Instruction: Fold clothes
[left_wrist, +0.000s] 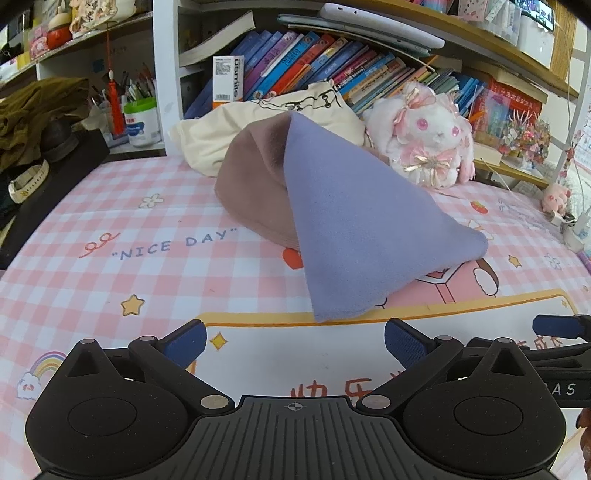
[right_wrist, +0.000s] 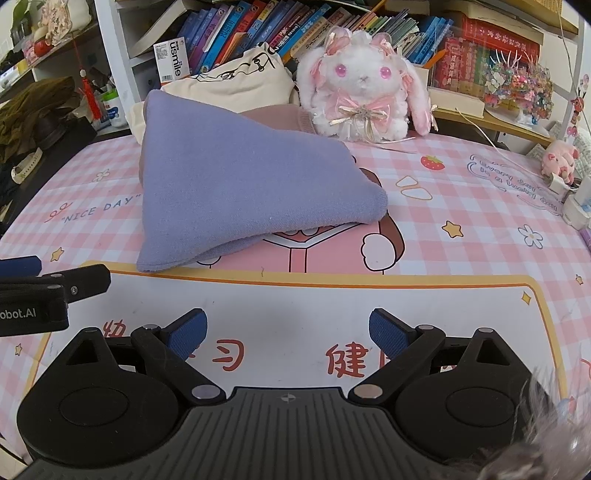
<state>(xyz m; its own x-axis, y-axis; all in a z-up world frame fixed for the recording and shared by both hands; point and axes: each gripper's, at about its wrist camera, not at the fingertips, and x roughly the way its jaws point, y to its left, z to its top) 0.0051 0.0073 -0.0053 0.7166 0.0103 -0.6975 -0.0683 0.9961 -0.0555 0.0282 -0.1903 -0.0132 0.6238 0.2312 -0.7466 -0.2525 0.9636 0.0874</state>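
- Only the left wrist view shows the green-lidded white jar (left_wrist: 142, 120) with pens behind it, at the upper left of the frame; in the right wrist view it is largely hidden, small and blurred.
- Only the right wrist view shows the front of the plush rabbit (right_wrist: 364, 86) squarely, at upper centre; the left wrist view has it at upper right, turned aside.
- Left edge of both frames: an olive heap of cloth (left_wrist: 40, 107) and a dark box beneath it stand close by the mat's (left_wrist: 110, 206) border.
- The left gripper (left_wrist: 294, 341) has its blue-padded fingers spread wide, nothing between them, low in its frame above bare white mat.
- The purple garment (left_wrist: 354, 225) lies at the centre of both frames on the pink checked mat, folded to a rough triangle; its near corner touches the mat's orange border line, just ahead of the grippers.
- It looks soft and finely knit, with a rounded fold on its right side; a mauve-brown layer (left_wrist: 255, 184) shows beneath it on the left, ribbed along its hem.
- Behind it rests a cream cloth bag (right_wrist: 236, 86), leaning against a row of books (left_wrist: 317, 62).
- The right gripper (right_wrist: 288, 334) is likewise spread and holds nothing; open mat lies to the right of the garment.
- At the far right edge sit a small pink toy (right_wrist: 559, 157) and a white charger.
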